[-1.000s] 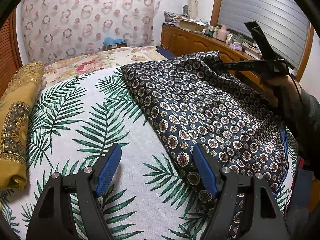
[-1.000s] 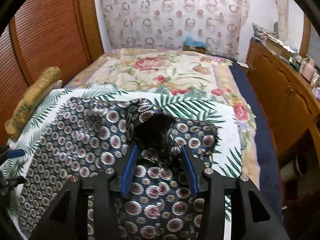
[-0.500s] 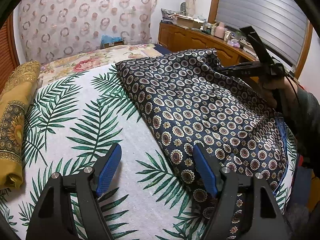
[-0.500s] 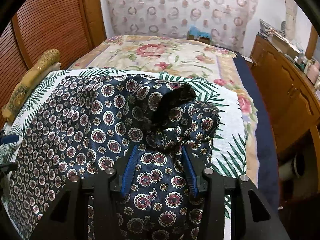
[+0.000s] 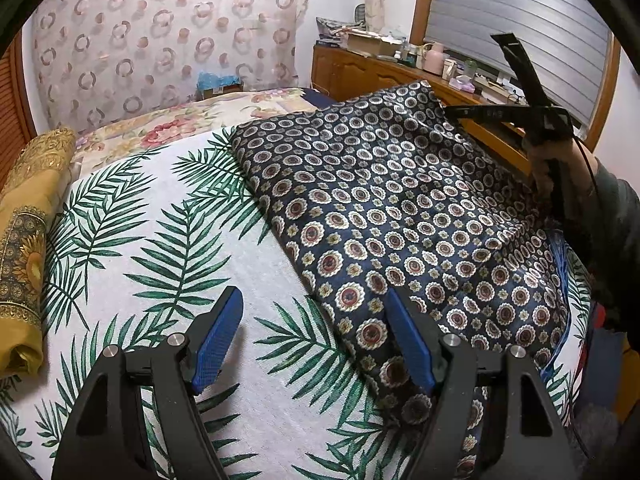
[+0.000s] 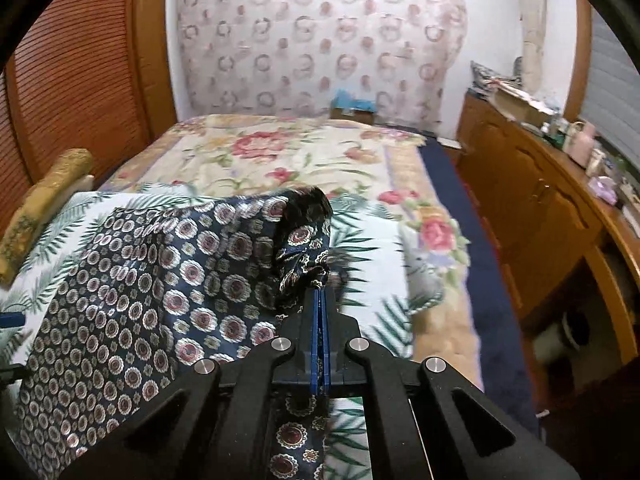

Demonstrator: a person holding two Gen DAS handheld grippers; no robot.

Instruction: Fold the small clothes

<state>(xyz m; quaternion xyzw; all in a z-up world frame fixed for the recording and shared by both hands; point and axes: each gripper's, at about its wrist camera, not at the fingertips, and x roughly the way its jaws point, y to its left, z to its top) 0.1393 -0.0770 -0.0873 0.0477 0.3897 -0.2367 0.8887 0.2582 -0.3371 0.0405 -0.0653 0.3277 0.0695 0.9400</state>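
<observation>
On the bed, over a palm-leaf sheet (image 5: 132, 264), a navy patterned garment (image 5: 400, 216) is laid out, its near edge running diagonally past the left gripper (image 5: 316, 344). Left jaws are spread wide, blue pads (image 5: 218, 340) apart; nothing is held. The right pad sits over the garment's near hem, the left pad over bare sheet; contact with the cloth cannot be told.

Right gripper (image 6: 320, 292) is clamped flat on a bunched corner of the garment, pads pressed together with cloth between. Half a second ago those pads were seen apart around the same bunch, so the pinch has just been made. In the right wrist view that corner is raised off the sheet, with a dark tube-like opening above the pinch, maybe a sleeve or leg end; which cannot be told. Since a second ago the garment is seen lying flatter and more stretched along its far edge in the left view.

Judgement: far corner is now secured, so the fold can start once a near corner is taken too. The left gripper is placed for that but is not yet closed. Slippery-looking satin, so the pinch could slide under a hard pull.

A yellow cloth roll (image 5: 24, 240) lies at the bed's left edge, well apart.
</observation>
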